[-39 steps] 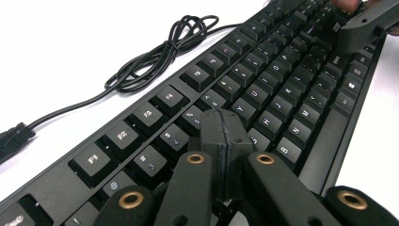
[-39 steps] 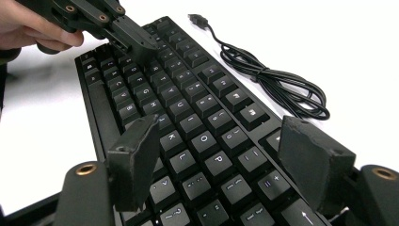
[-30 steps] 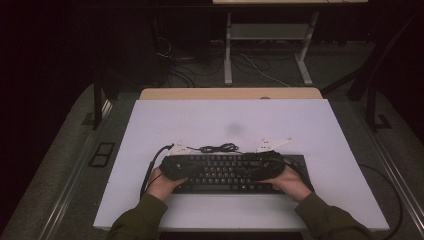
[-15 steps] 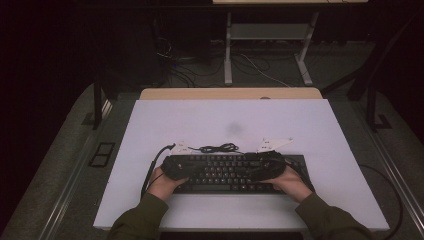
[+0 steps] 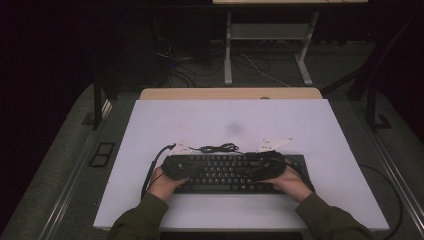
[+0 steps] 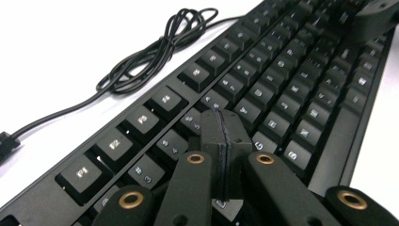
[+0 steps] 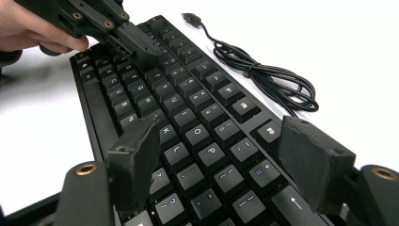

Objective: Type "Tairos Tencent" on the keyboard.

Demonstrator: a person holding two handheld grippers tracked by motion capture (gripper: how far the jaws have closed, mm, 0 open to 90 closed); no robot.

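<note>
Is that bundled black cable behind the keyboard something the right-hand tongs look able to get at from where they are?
Probably yes. The right tongs stand open over the keyboard, and the coiled cable lies on bare table just past its far edge, with nothing between.
</note>
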